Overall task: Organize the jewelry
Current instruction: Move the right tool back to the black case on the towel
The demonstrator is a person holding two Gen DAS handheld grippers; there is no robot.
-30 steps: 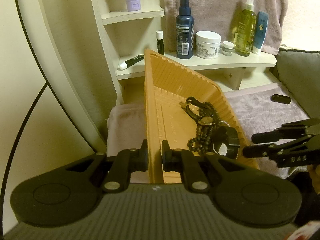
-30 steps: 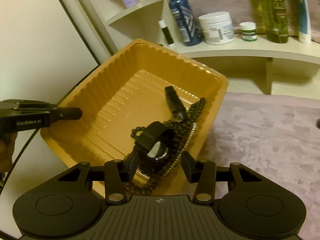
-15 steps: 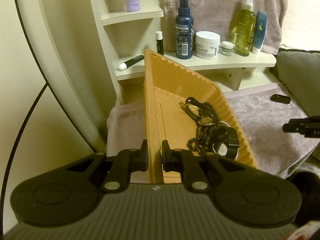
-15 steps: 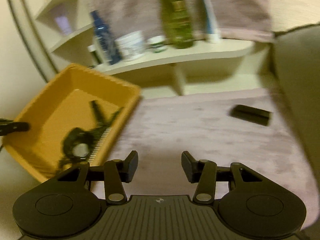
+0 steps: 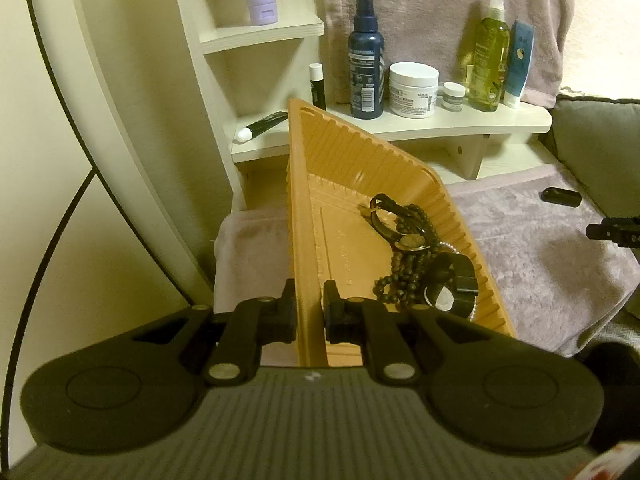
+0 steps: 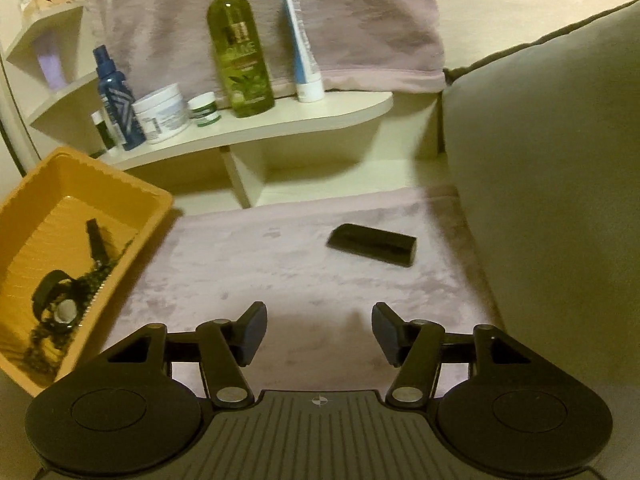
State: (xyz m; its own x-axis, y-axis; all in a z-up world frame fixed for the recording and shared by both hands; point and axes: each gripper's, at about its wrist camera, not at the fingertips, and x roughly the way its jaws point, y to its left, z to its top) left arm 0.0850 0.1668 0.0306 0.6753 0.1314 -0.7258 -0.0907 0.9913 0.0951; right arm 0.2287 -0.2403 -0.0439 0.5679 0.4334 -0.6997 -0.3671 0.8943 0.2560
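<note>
While pinching the near wall of the orange tray, left gripper pressed together on that rim, one pad outside and one inside, tray tipped up on the far side. Inside, heaped toward the right wall: dark bead strands, a black watch with a pale face, a second strap-like piece above them, all touching in one pile. Right gripper over the pink towel, jaws opening, nothing between them, no pad on anything. Ahead and a little to the right, a small black bar-shaped piece flat on the towel, well apart from the tray, near the grey cushion; too blurred to say whether a clip, a case or something else. Behind, a pale shelf with bottles and jars, none of them in play. Step in hand, as a judgement: reaching for the last loose piece, the rest of the jewelry already gathered. Next move likely calls for bringing the spread jaws down over the black piece, straddling its short side rather than its length, closing firmly without snagging the pile of the towel, then carrying across to the tray. Tray best kept steady and tilted meanwhile.
</note>
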